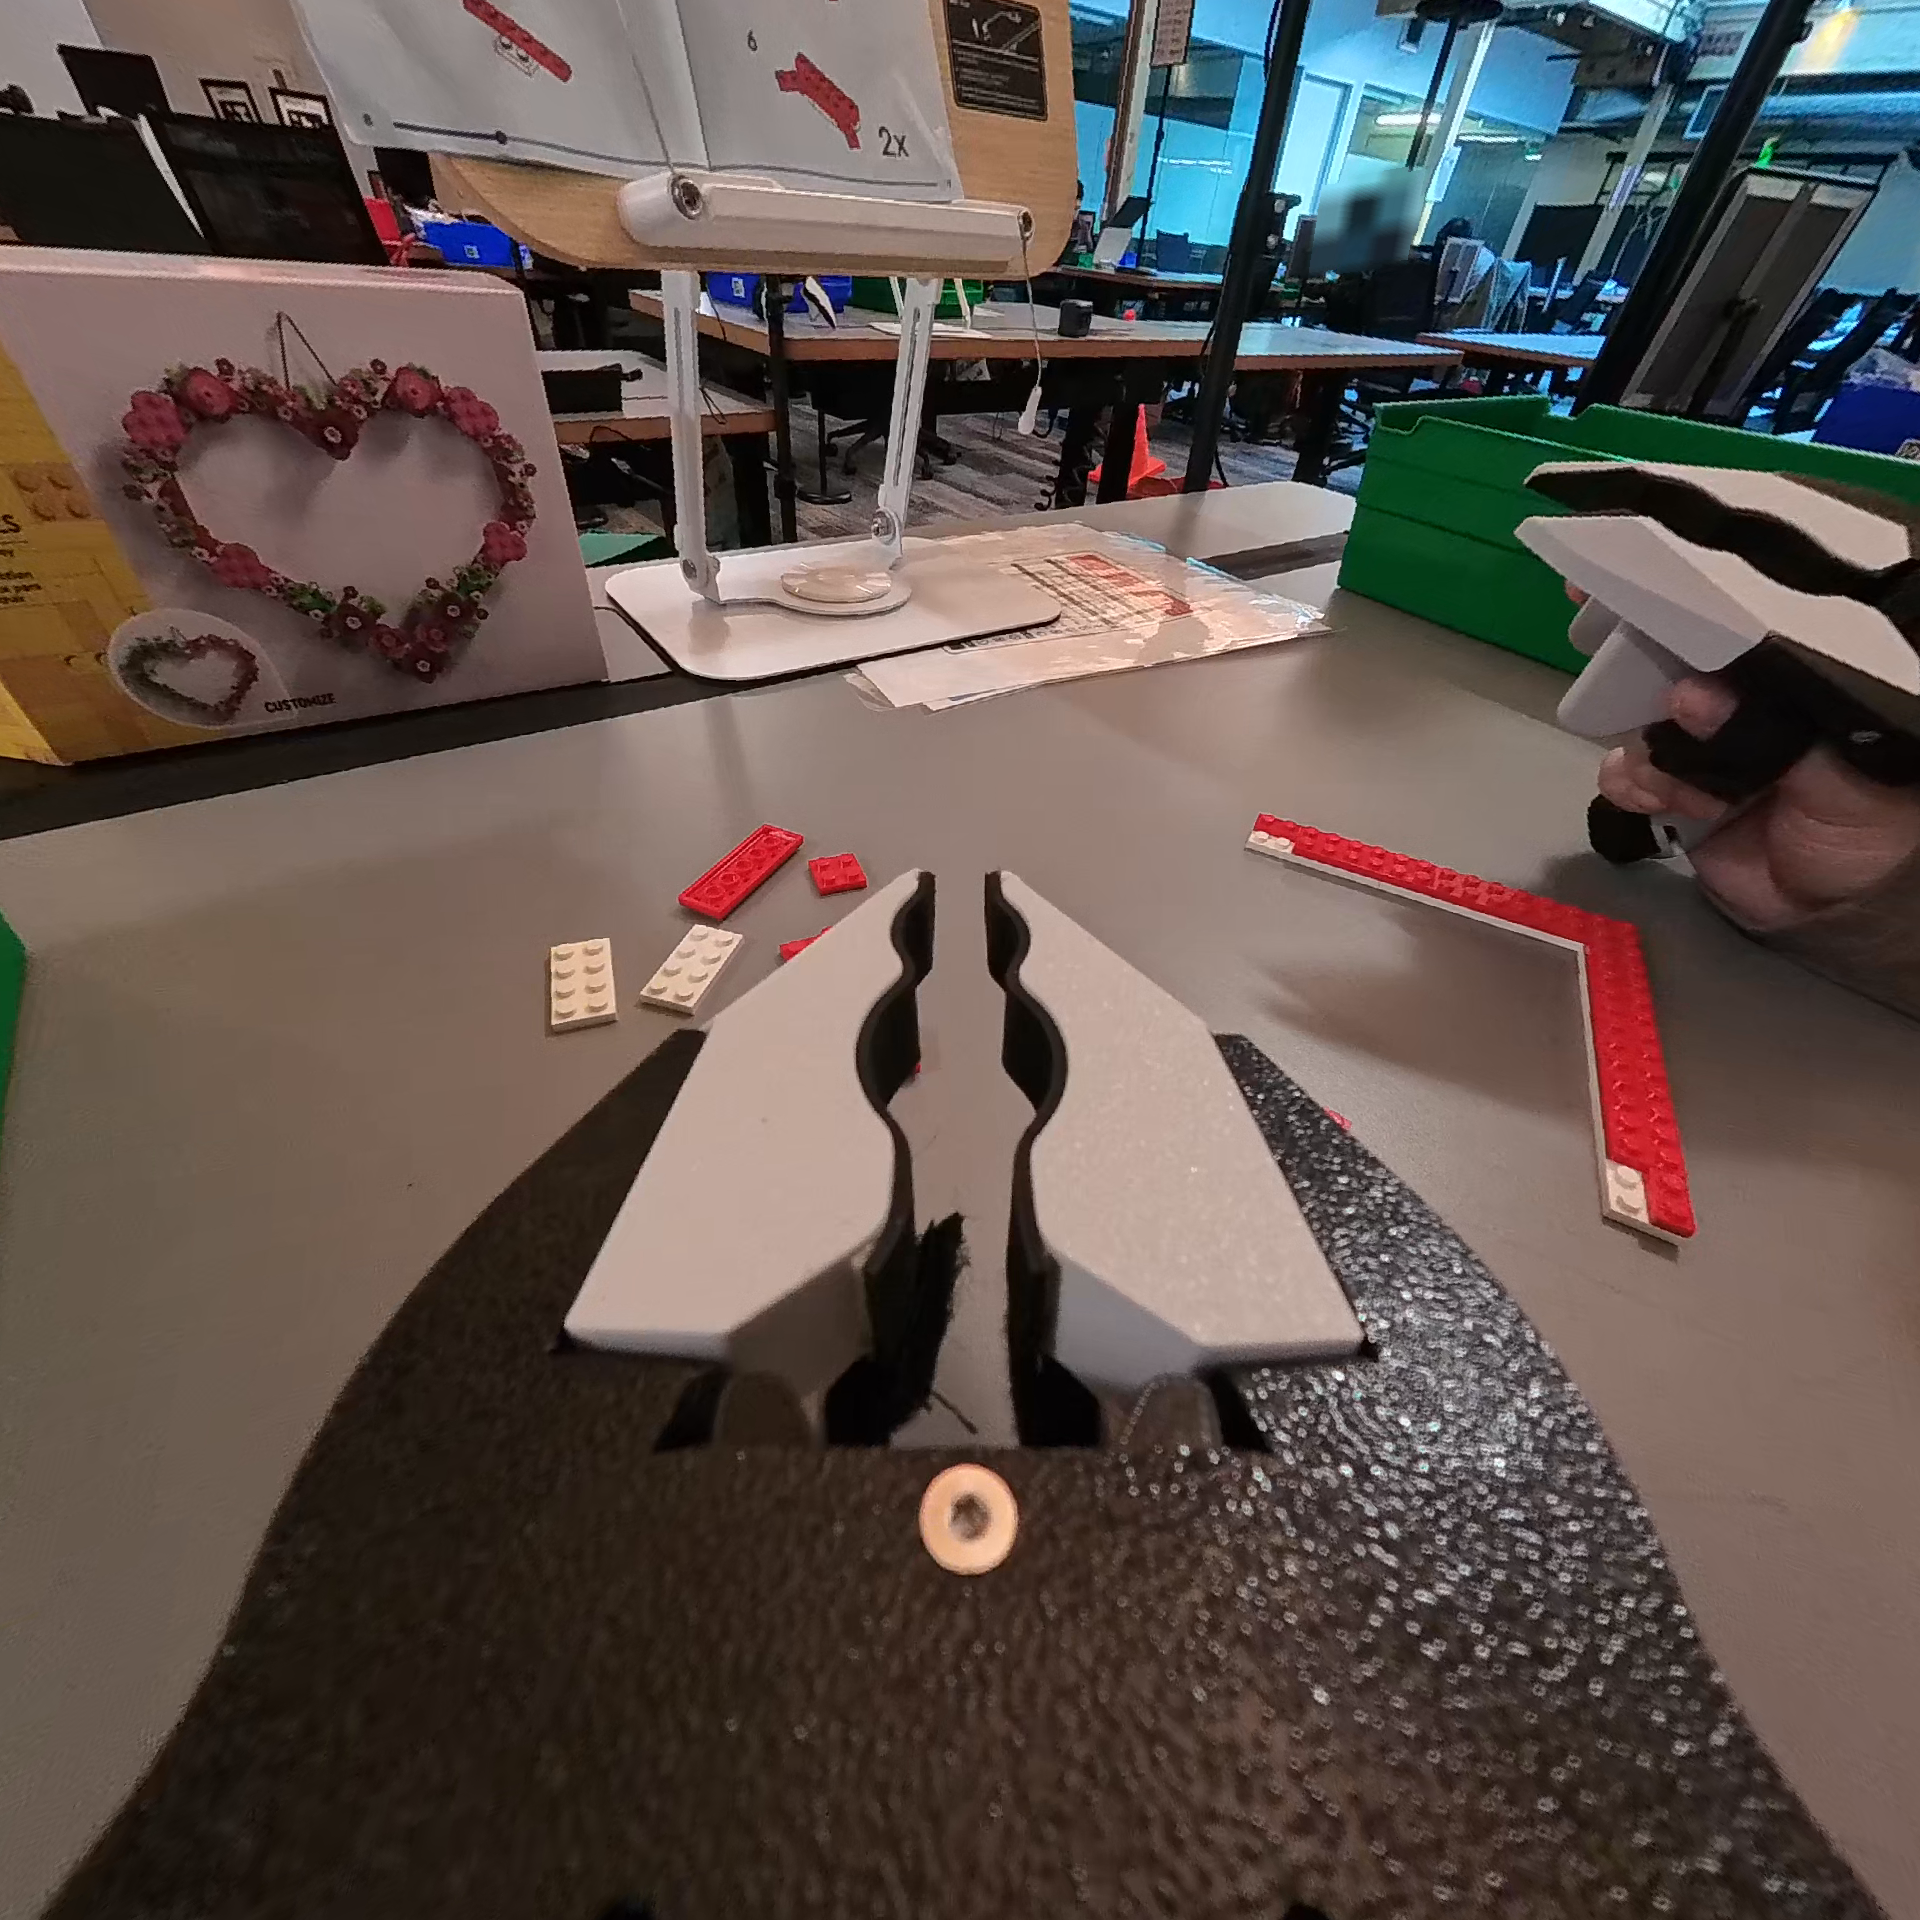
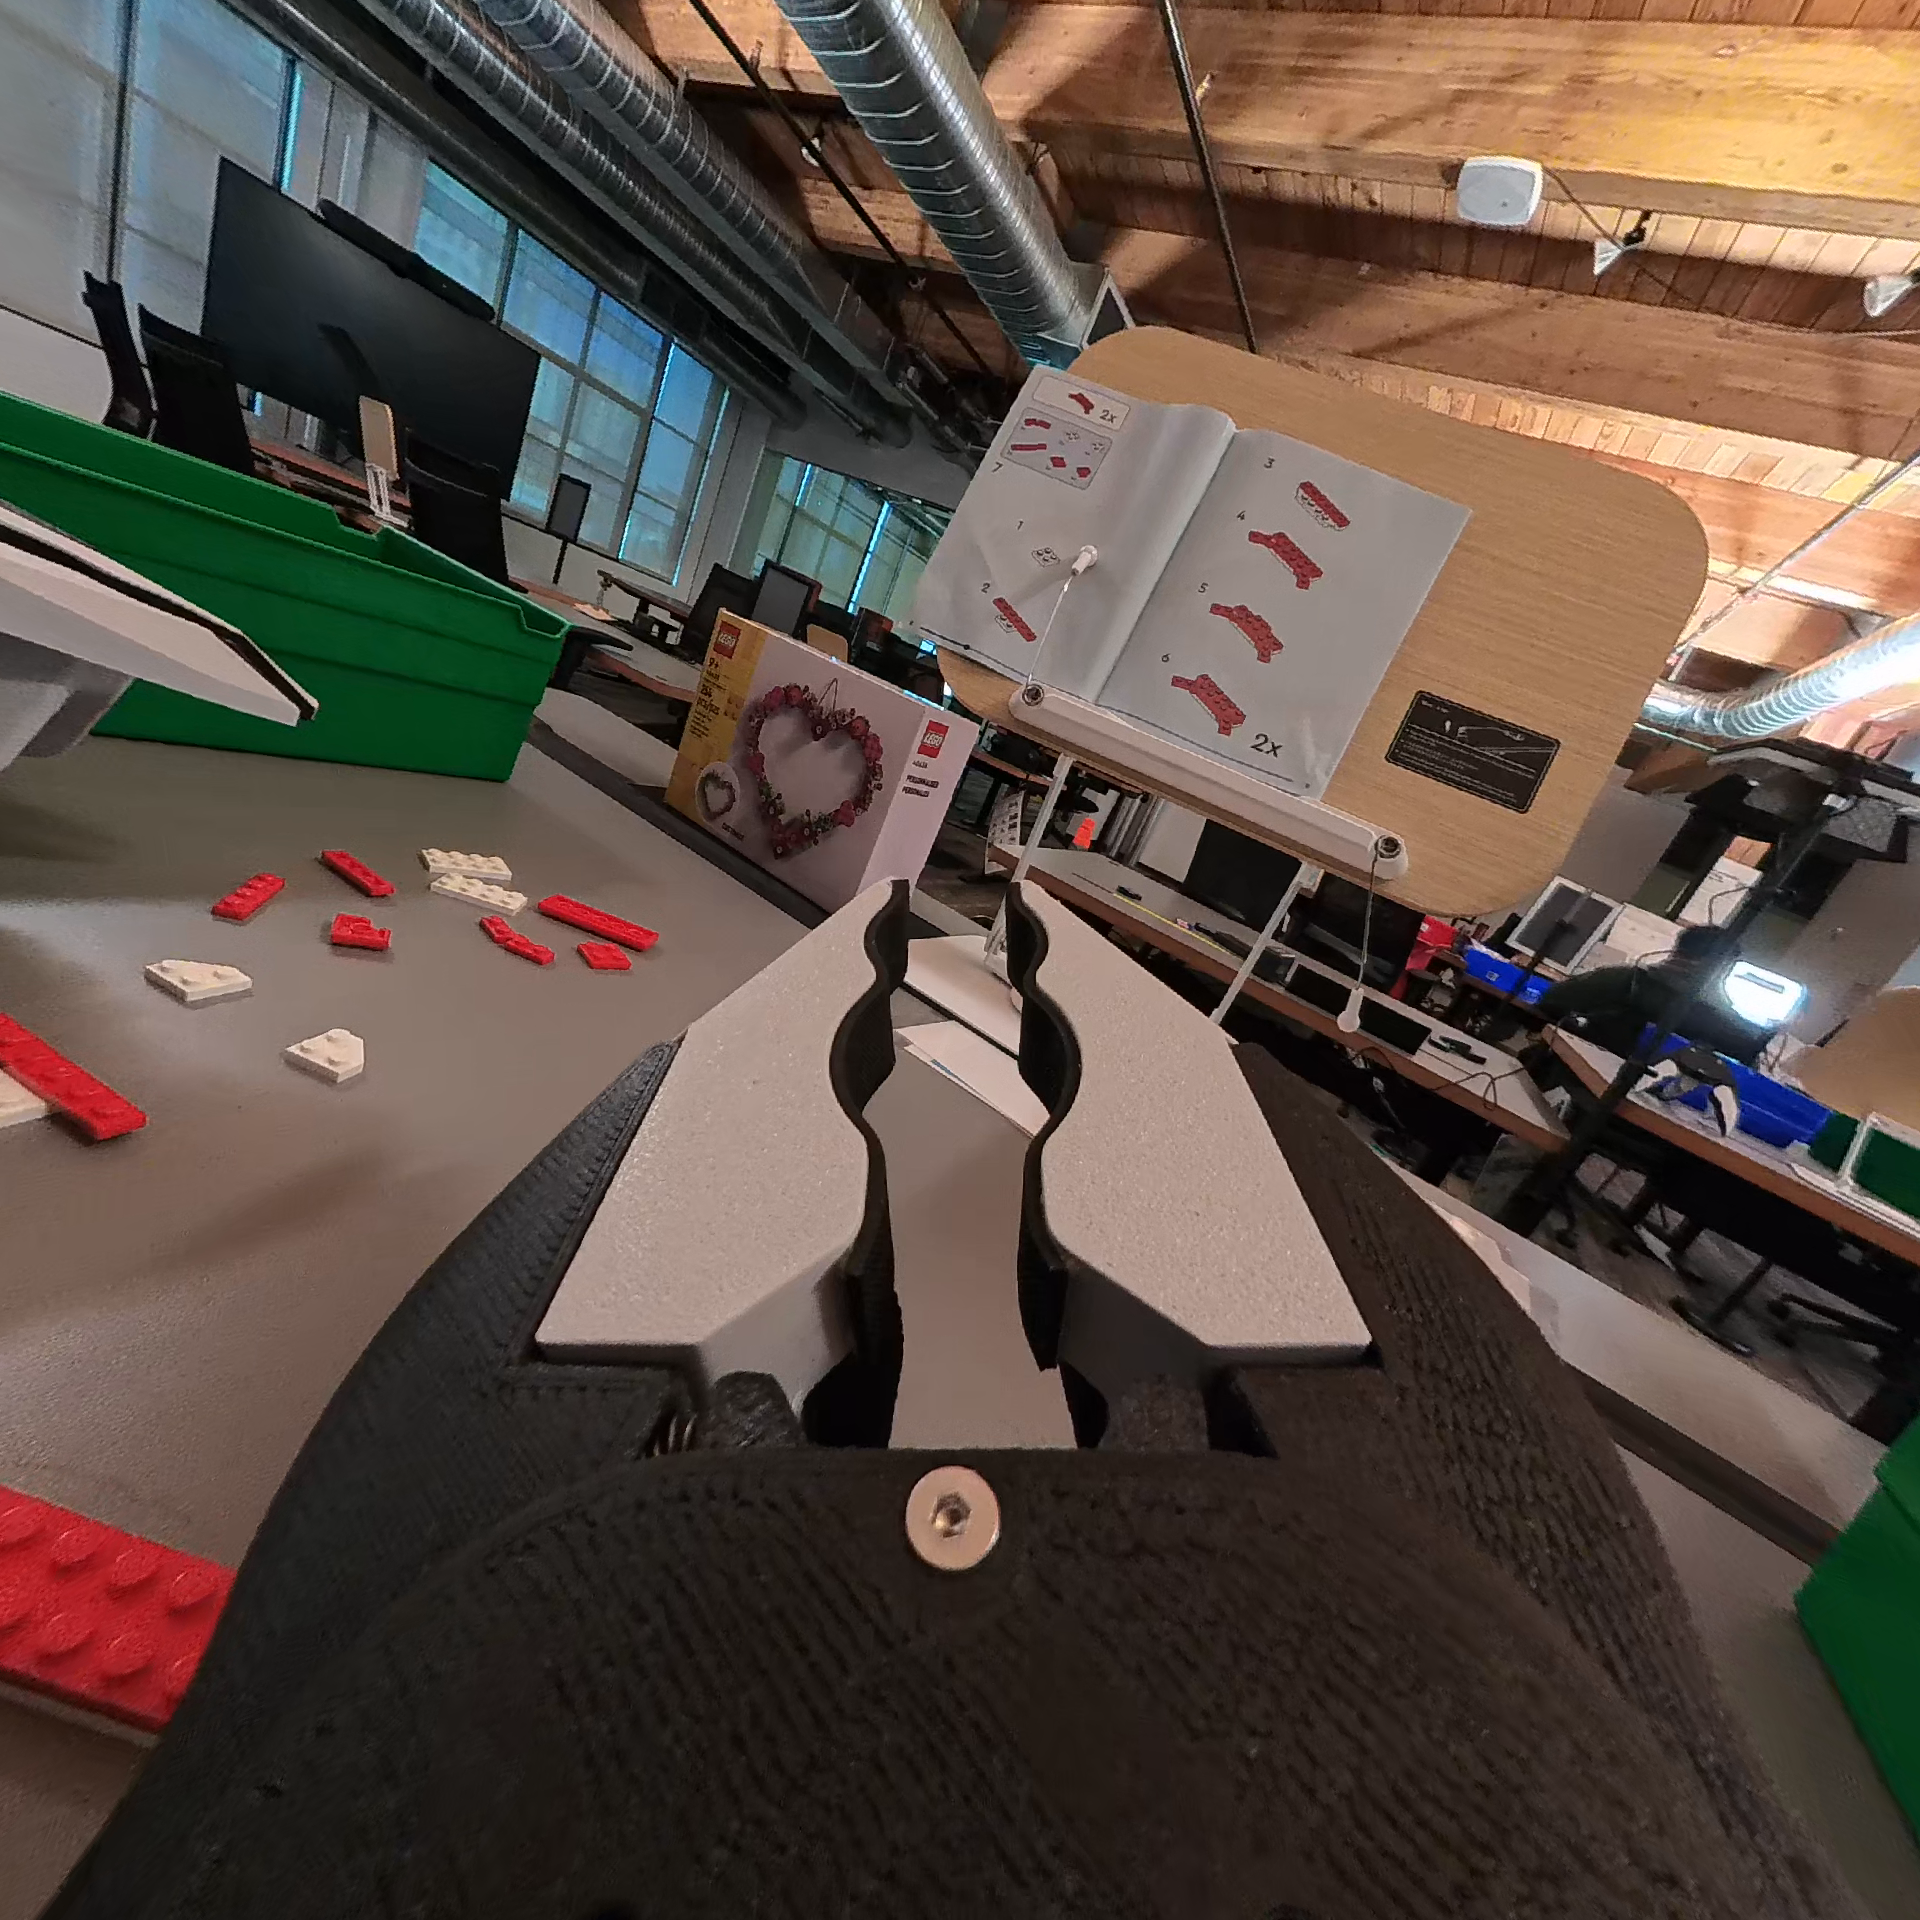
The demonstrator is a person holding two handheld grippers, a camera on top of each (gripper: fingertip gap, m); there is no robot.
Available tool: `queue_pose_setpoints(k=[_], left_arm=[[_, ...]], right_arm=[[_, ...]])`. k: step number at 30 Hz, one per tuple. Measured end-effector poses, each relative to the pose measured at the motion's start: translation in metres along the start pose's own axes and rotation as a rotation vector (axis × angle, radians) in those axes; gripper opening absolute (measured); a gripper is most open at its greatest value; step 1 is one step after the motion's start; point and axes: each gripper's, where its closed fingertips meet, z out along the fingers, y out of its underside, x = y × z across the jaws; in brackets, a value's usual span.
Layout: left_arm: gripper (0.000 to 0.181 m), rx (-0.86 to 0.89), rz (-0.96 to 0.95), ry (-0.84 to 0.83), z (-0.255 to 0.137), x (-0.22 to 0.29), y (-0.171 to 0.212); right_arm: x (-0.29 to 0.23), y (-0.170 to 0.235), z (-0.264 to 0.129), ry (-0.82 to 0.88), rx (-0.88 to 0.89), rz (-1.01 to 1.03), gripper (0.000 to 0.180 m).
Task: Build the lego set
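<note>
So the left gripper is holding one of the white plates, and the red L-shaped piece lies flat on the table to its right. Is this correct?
Not quite. The left gripper holds nothing: in the left wrist view its jaws stand slightly apart with only table between them, and the two white plates lie loose on the table. The red L-shaped piece does lie flat to its right.

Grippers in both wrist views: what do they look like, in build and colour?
The left gripper and right gripper match: two pale grey wedge fingers with wavy black inner pads, on a textured black body fixed by one screw. No cables show. The right gripper's grey trigger handle is gripped by a hand.
</note>
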Motion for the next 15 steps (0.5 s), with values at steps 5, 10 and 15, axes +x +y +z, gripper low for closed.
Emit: queue_pose_setpoints(k=[5, 10, 15], left_arm=[[0.007, -0.002, 0.001, -0.001, 0.0002, 0.0000, 0.0002], [0.007, -0.002, -0.001, 0.001, 0.0004, 0.0001, 0.0003], [0.006, -0.006, 0.002, 0.002, 0.0007, 0.0004, 0.0007]], right_arm=[[0.0002, 0.0002, 0.0000, 0.000, -0.001, 0.003, 0.016], [0.0002, 0.0001, 0.0000, 0.001, 0.000, 0.003, 0.016], [0.0001, 0.0004, 0.0001, 0.000, 0.000, 0.005, 0.016]])
